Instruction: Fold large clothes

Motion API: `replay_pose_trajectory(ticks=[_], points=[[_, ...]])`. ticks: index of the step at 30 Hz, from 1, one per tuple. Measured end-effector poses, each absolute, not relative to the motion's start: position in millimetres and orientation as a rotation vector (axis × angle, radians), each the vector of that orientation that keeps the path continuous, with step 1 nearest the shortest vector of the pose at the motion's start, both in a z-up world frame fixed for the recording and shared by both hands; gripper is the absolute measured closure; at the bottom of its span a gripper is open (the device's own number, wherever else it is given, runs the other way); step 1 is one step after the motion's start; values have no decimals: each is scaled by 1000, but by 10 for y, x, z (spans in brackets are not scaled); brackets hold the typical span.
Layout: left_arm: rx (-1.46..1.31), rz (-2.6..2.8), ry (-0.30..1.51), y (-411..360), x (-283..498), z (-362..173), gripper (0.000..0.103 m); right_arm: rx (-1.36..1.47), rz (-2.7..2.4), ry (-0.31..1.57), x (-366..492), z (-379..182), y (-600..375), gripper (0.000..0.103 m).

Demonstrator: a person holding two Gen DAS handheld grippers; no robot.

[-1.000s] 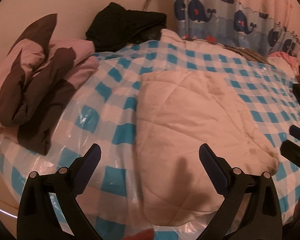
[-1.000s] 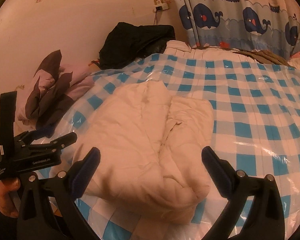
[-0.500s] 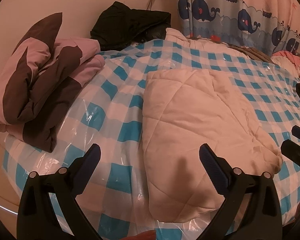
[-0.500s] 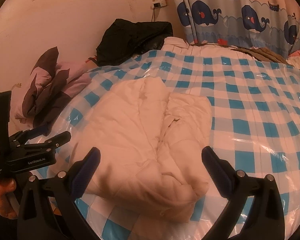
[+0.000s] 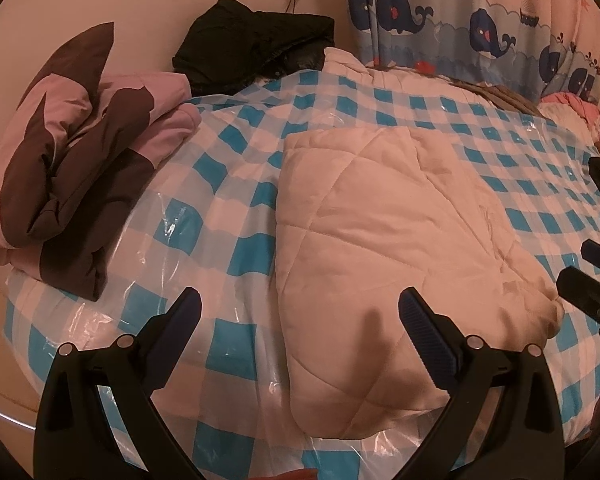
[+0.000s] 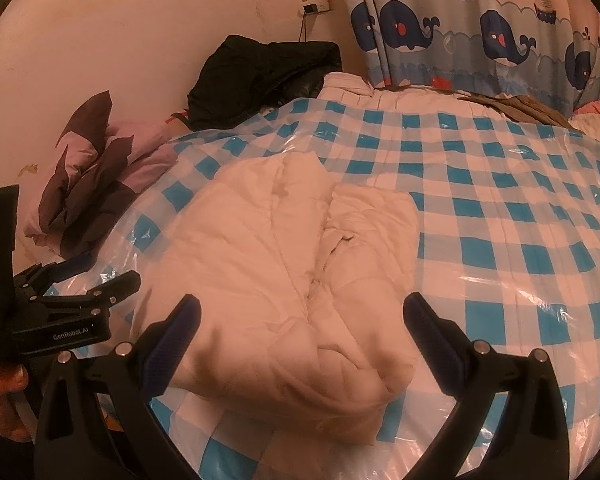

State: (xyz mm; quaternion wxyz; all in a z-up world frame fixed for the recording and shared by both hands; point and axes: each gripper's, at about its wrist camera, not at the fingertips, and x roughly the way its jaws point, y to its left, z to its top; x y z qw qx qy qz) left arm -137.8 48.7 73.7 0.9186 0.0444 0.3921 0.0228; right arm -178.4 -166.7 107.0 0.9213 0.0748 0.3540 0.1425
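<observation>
The cream quilted garment (image 5: 384,240) lies folded on the bed (image 5: 236,184), long axis running away from both grippers. The left gripper (image 5: 300,316) and right gripper (image 6: 300,316) hover at its near end, jaws apart and empty; neither looks clearly nearer.

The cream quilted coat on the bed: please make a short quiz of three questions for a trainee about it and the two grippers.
1. True or false: the left gripper is shut on the cream coat.
2. What lies under the coat? A) checked plastic sheet B) bare floor C) whale curtain
3. Fill in: the right gripper is ____ and holds nothing.

Key: 1 false; 2 A; 3 open.
</observation>
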Motion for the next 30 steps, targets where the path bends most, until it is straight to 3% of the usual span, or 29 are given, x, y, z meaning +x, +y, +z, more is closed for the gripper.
replay_pose_trajectory(ticks=[9,30], points=[[92,38,835,474,-1342,704,8,127,261,854,-1529,916,-1566,5],[80,43,833,481,-1330,725,8,123,264,853,-1544,923,-1561,5]])
